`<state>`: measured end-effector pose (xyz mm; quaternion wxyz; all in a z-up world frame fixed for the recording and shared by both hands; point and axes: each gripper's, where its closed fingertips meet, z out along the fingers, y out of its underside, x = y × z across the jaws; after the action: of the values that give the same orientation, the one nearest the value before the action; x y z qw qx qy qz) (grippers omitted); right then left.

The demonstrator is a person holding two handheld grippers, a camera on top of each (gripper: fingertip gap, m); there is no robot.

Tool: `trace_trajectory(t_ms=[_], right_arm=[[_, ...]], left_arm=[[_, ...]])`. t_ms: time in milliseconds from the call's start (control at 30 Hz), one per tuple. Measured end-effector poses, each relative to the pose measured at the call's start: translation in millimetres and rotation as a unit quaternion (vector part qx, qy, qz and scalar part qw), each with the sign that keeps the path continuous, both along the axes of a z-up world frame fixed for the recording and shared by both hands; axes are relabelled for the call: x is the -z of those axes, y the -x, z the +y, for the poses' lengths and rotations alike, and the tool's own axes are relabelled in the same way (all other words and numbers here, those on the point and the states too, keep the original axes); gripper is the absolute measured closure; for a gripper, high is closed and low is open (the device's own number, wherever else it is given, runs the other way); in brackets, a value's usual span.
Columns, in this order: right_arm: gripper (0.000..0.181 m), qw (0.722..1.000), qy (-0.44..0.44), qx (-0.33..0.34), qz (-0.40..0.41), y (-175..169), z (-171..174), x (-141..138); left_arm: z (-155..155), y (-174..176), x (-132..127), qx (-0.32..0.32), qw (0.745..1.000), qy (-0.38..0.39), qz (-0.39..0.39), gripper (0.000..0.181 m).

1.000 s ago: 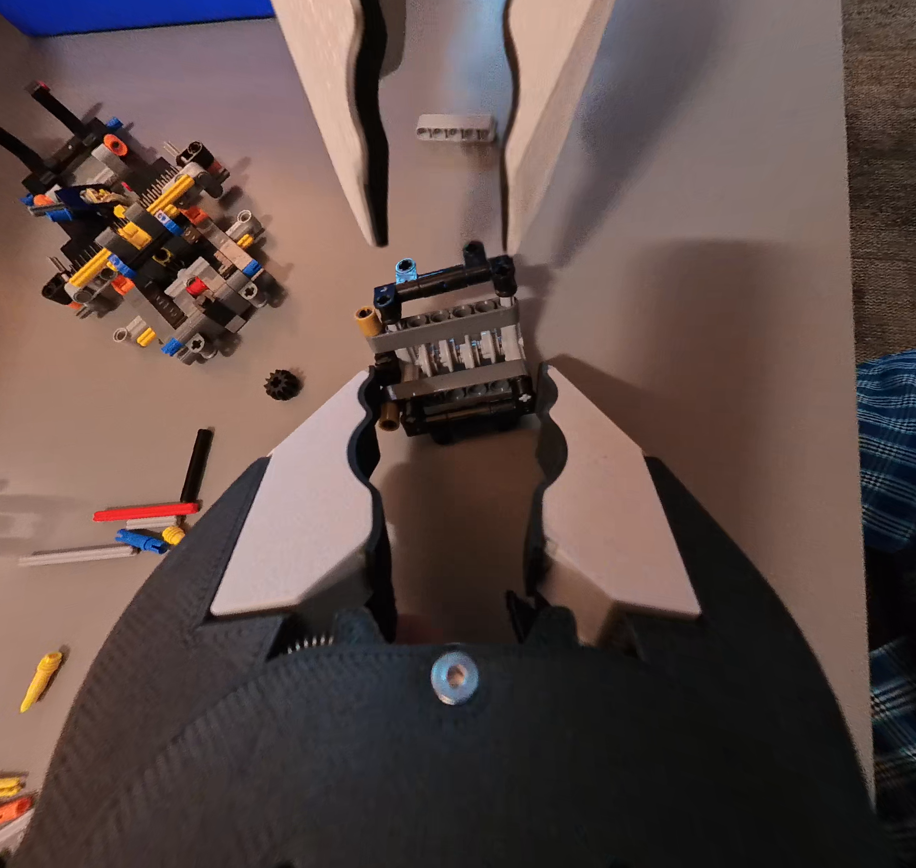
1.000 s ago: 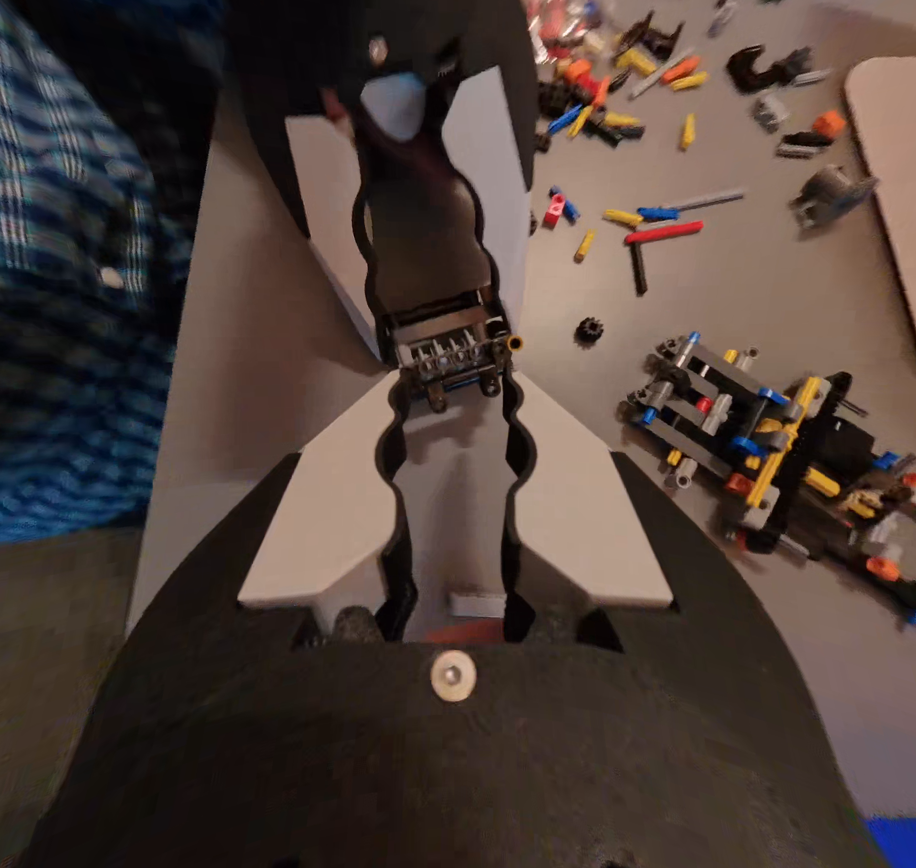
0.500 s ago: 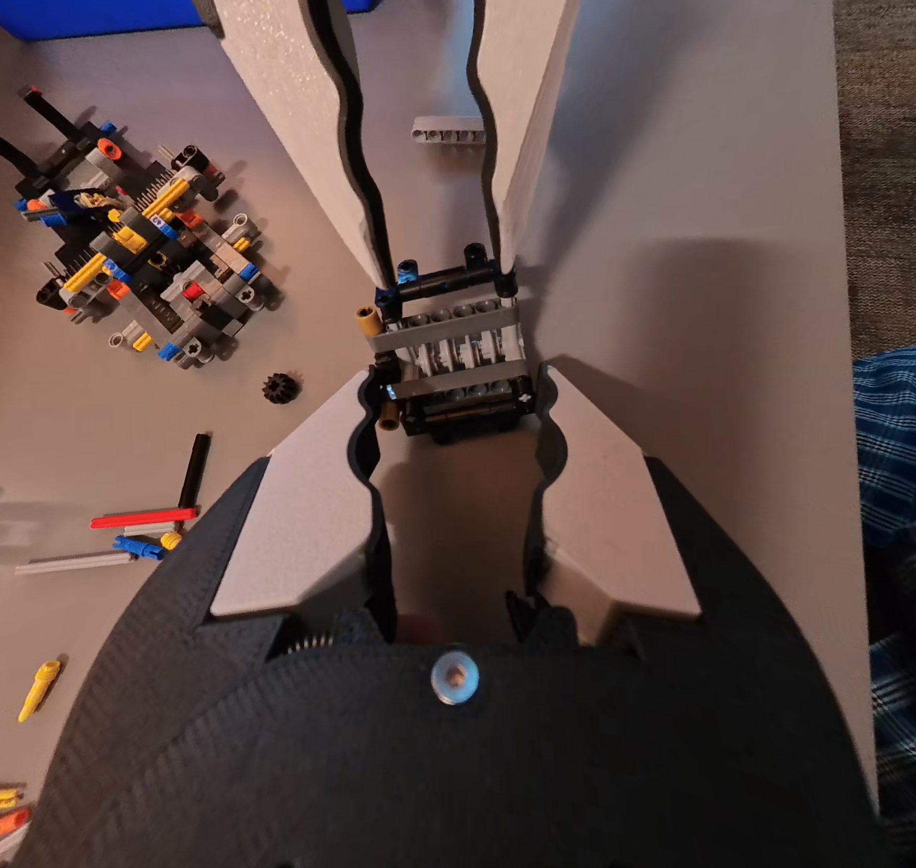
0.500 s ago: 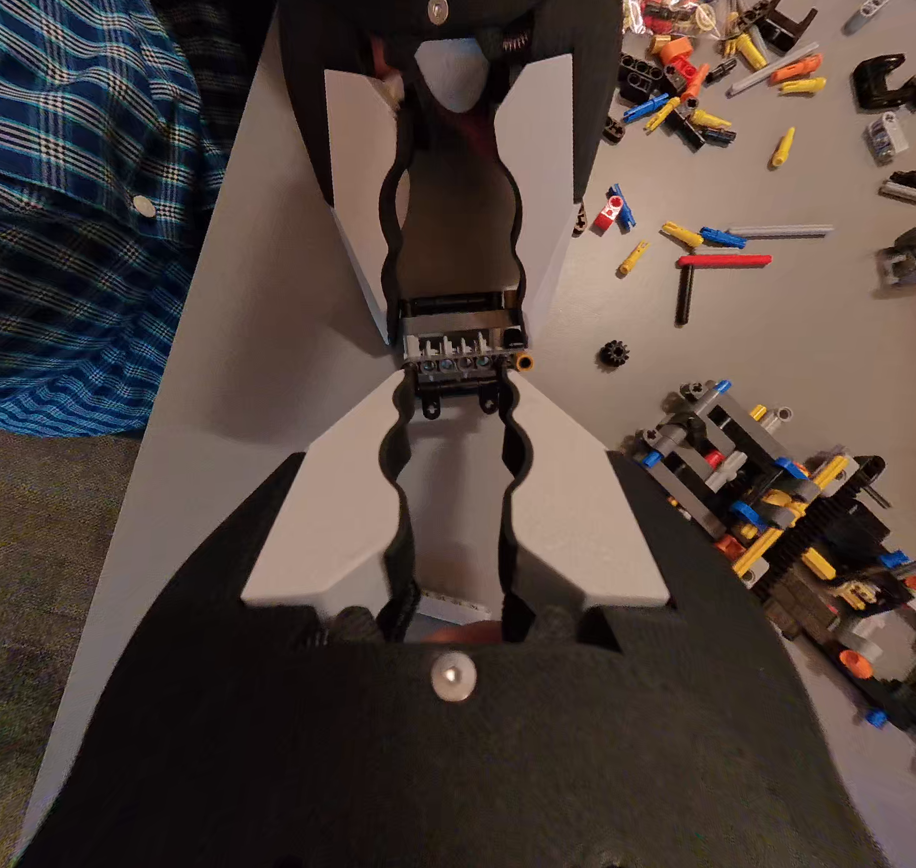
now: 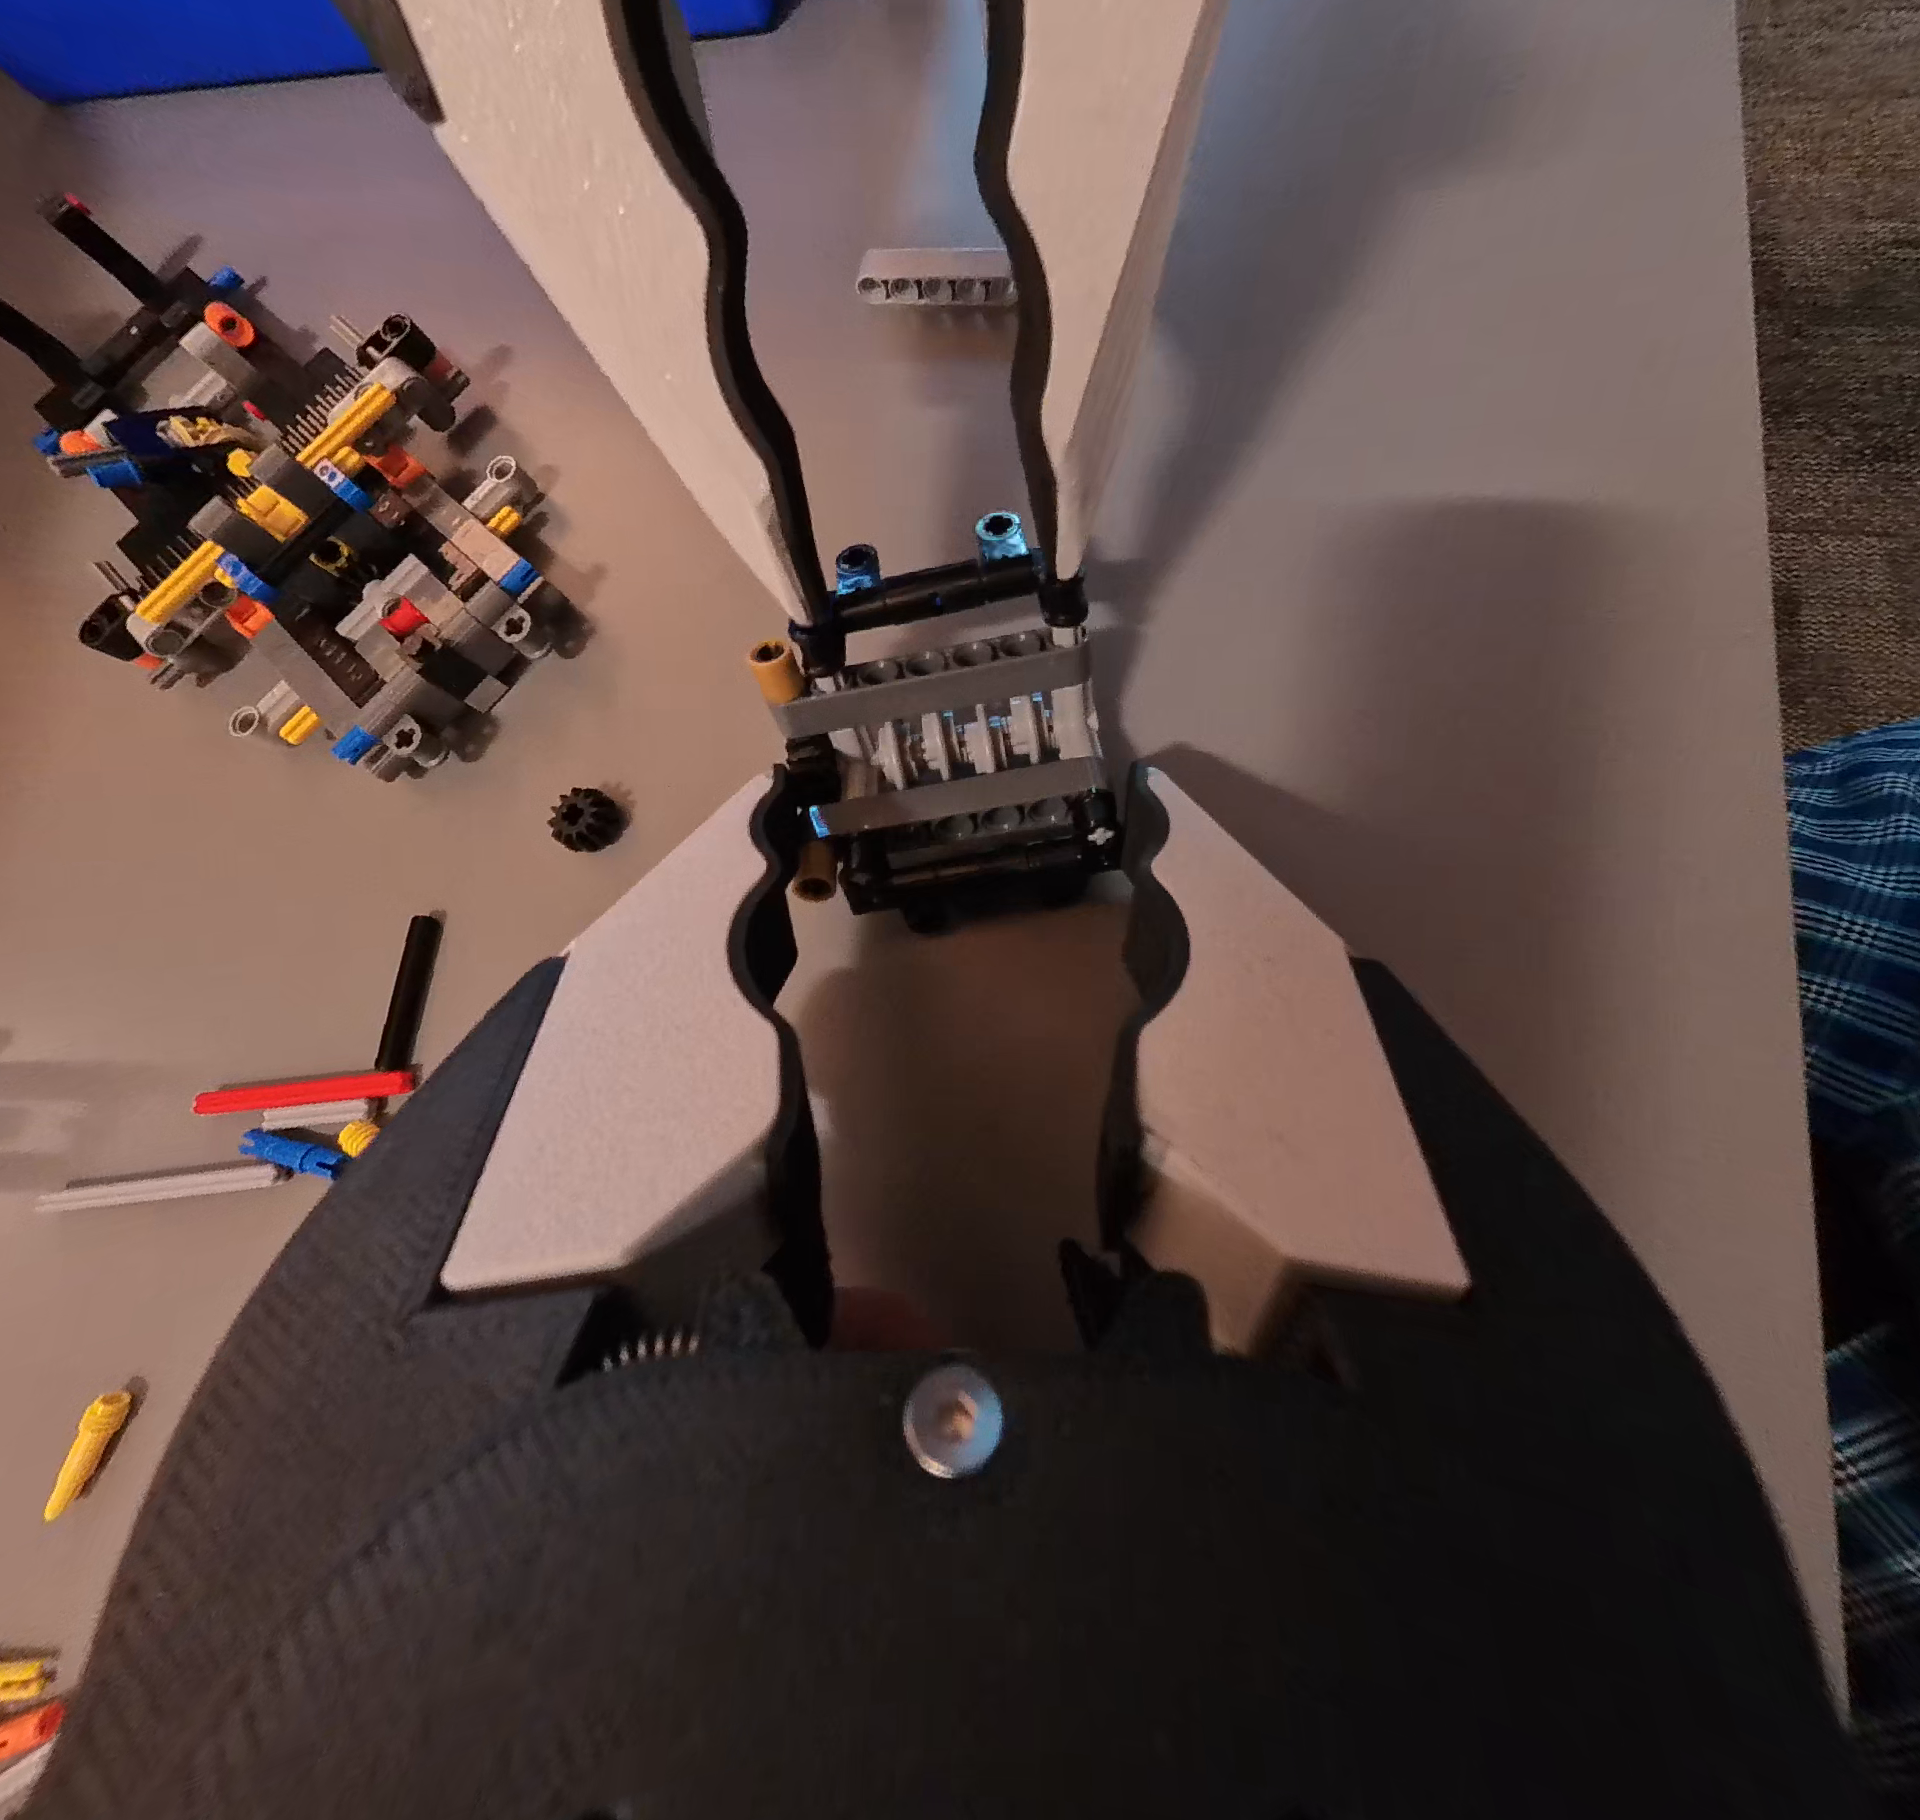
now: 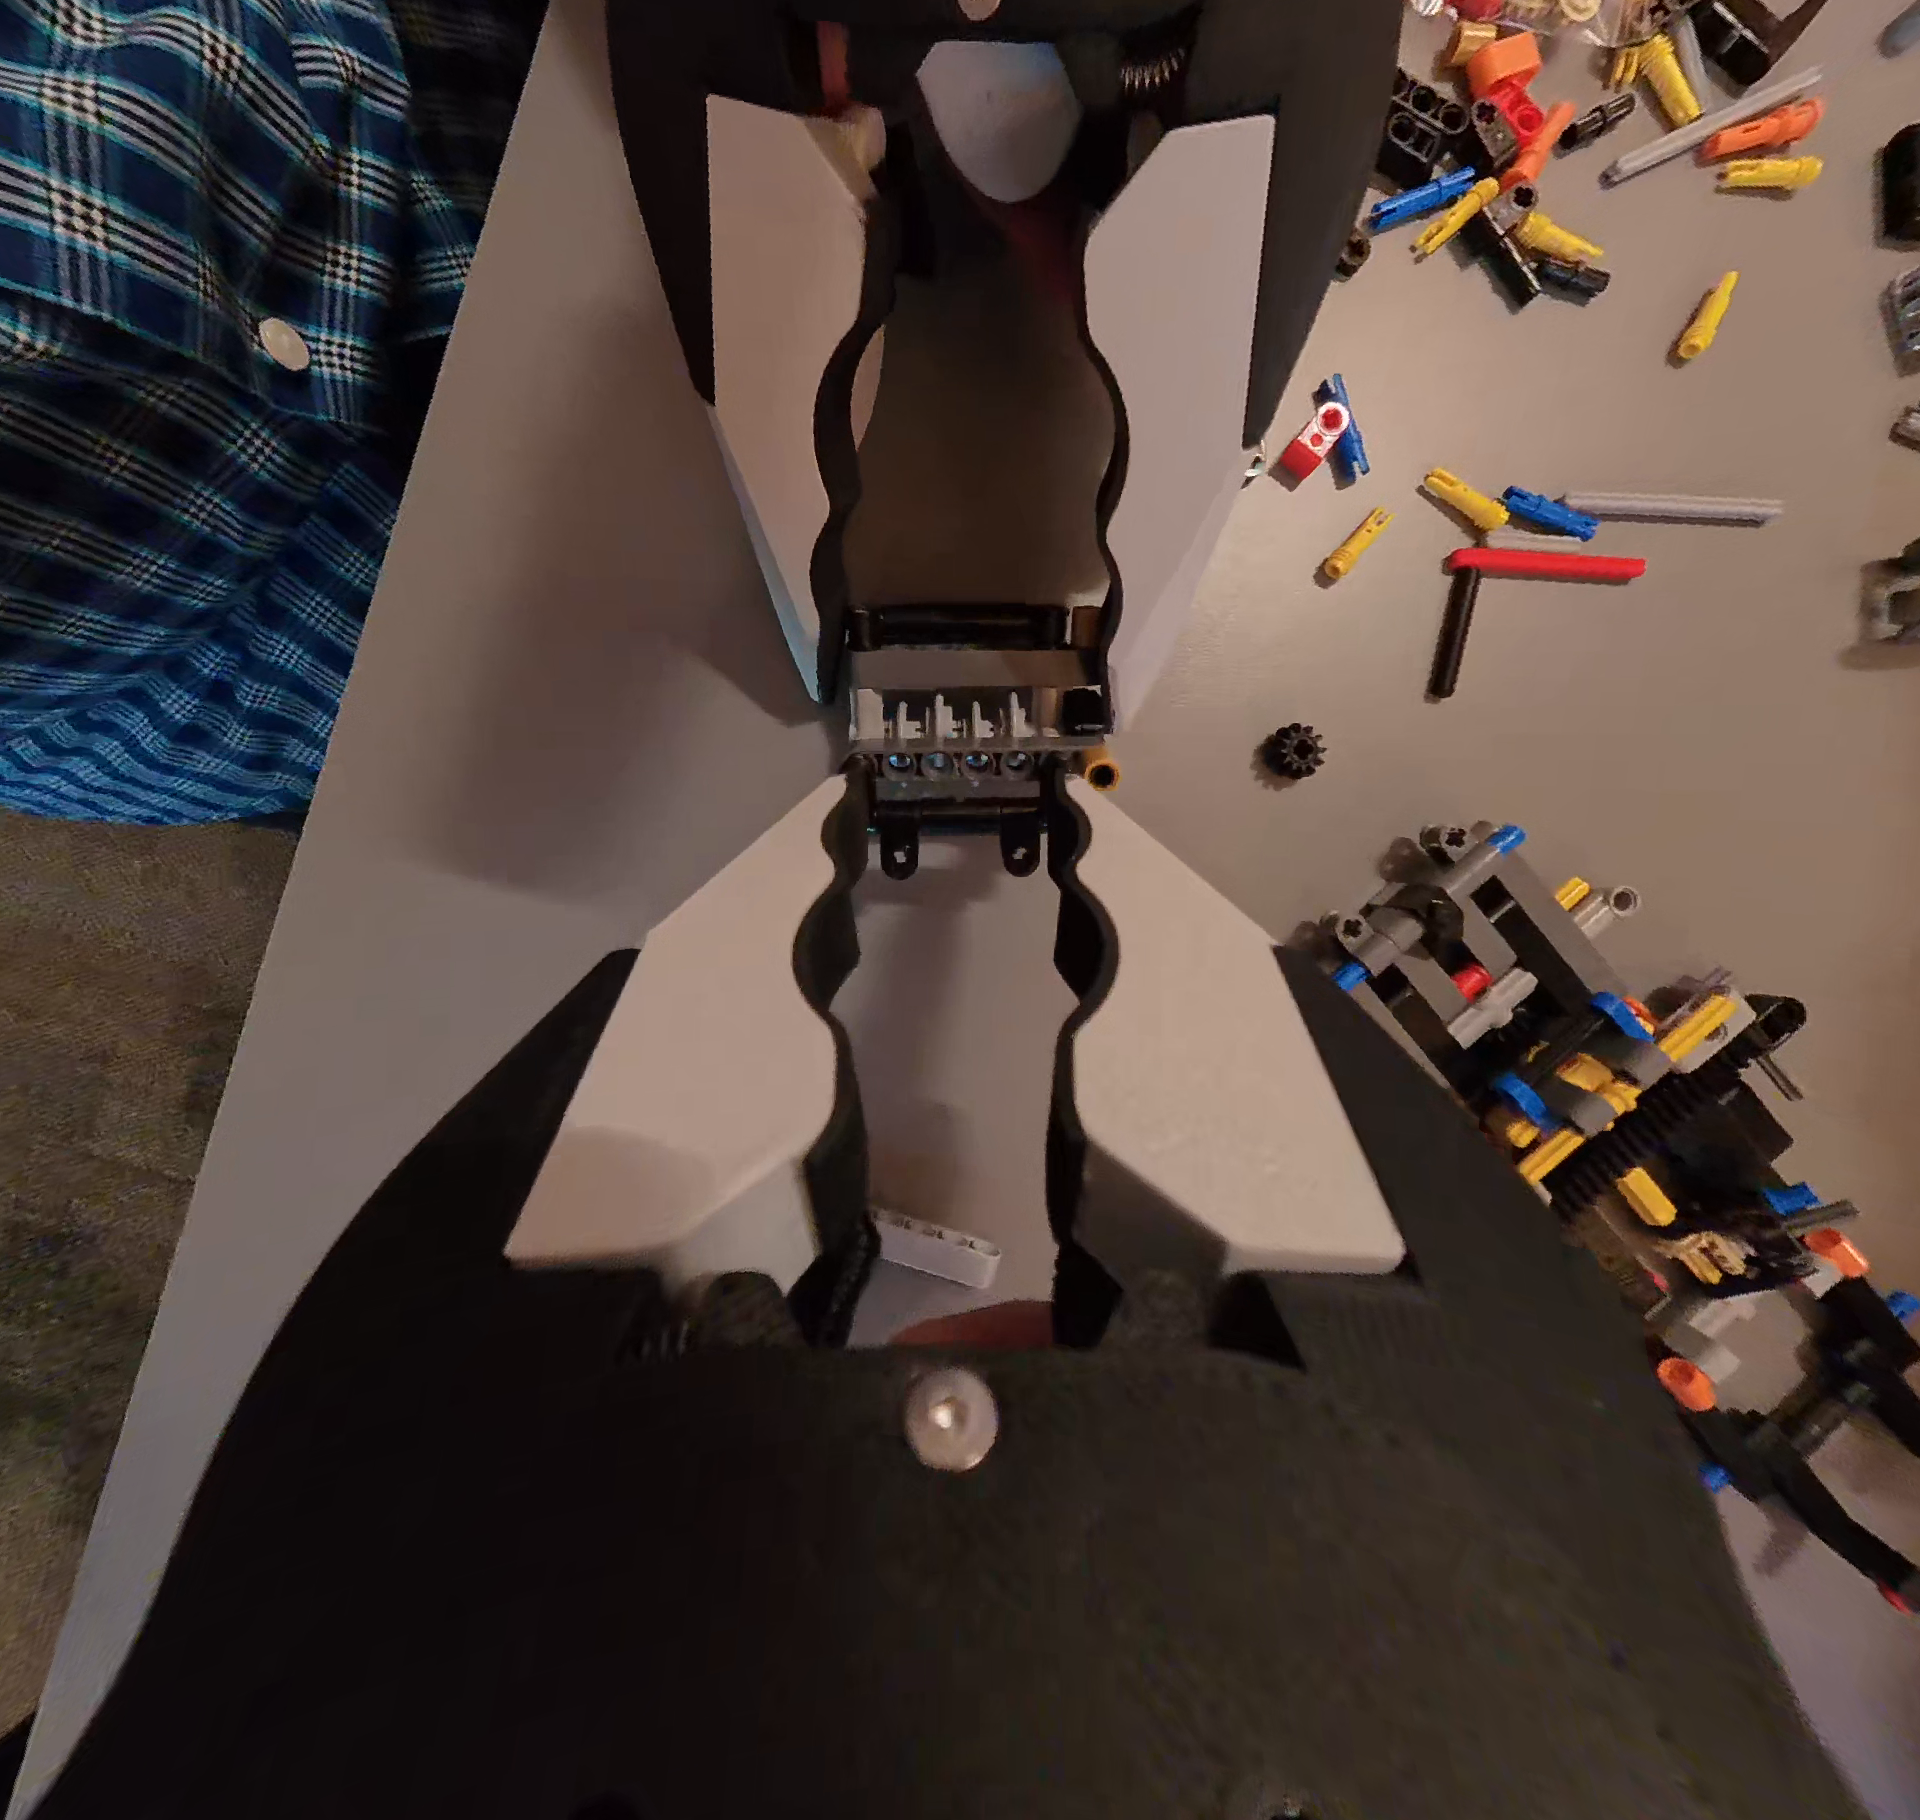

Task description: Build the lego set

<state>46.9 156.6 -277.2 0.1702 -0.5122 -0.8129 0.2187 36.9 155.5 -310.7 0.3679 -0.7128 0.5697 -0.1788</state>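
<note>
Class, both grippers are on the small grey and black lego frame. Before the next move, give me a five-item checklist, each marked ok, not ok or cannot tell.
1. Left gripper grips the near end of the small lego frame: ok, fingertips press both sides.
2. Right gripper grips the other end: ok, fingertips close on the black bar.
3. Frame clear of the table: cannot tell.
4. Tan pin fully seated in the frame's side: cannot tell; it sticks out.
5. Loose parts clear of the grippers: ok; black gear, light grey beam and the large lego assembly lie apart.
</note>
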Motion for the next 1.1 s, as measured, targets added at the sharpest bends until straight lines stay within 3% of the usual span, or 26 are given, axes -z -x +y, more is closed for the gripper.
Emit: trace_trajectory(t_ms=[433,533,733,933,1100], right_arm=[[0.149,0.998,0.011,-0.017,-0.051,1.9,1.8,1.3],[0.171,0.999,-0.006,-0.006,-0.047,7.1,11.0,2.1],[0.168,0.999,-0.010,-0.005,-0.047,7.8,9.8,2.1],[0.181,0.999,-0.031,0.010,-0.038,11.5,16.7,3.0],[0.181,0.998,-0.042,0.017,-0.039,13.4,17.4,5.8]], left_arm=[[0.1,0.4,0.7,-0.001,1.000,0.002,0.001,0.121],[0.1,0.2,0.7,-0.001,1.000,0.001,0.001,0.121],[0.0,0.8,0.9,-0.001,1.000,0.001,0.002,0.121],[0.0,0.8,1.0,-0.001,1.000,0.002,0.002,0.121],[0.0,1.0,0.9,-0.001,1.000,0.002,0.002,0.121]])
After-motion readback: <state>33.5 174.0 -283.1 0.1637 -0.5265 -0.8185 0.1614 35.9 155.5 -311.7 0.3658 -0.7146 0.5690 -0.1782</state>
